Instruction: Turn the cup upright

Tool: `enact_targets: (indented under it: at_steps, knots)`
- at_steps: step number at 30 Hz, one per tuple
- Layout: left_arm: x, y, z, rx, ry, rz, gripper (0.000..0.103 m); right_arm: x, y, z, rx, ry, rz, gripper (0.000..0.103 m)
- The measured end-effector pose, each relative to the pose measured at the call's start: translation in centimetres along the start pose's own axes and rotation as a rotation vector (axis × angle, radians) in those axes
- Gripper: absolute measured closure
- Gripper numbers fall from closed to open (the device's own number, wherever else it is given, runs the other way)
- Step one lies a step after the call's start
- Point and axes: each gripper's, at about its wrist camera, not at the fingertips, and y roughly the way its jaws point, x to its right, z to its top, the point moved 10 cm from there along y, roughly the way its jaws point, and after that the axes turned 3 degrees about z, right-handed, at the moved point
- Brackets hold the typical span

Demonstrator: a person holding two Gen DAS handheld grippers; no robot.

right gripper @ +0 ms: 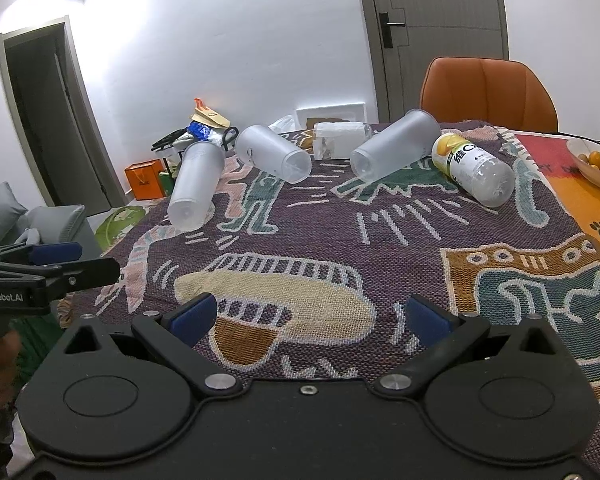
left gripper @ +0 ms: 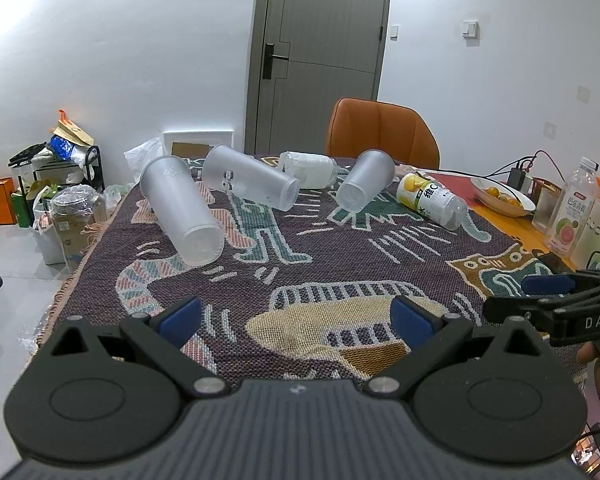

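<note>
Three frosted plastic cups lie on their sides on the patterned cloth (left gripper: 300, 264), bases toward me: a left cup (left gripper: 182, 210) (right gripper: 194, 184), a middle cup (left gripper: 250, 182) (right gripper: 274, 158) and a right cup (left gripper: 366, 186) (right gripper: 394, 150). My left gripper (left gripper: 296, 318) is open and empty above the near cloth, well short of the cups; it also shows at the left edge of the right wrist view (right gripper: 76, 262). My right gripper (right gripper: 320, 318) is open and empty, also near the front; it shows at the right edge of the left wrist view (left gripper: 520, 292).
A yellow-labelled bottle (left gripper: 432, 200) (right gripper: 474, 170) lies on its side right of the cups. A clear jar (left gripper: 310, 170) lies behind them. A fruit bowl (left gripper: 502, 196), a guava drink bottle (left gripper: 572, 212) and cables sit at the right. An orange chair (left gripper: 382, 134) stands behind the table.
</note>
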Motion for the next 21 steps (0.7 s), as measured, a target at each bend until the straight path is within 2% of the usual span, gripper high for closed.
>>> enact_targets:
  at_steps: [21]
  knots:
    - [-0.11,-0.16,0.22,0.004,0.006,0.002,0.003,0.24,-0.26,0.21,0.006,-0.005,-0.006,0.0]
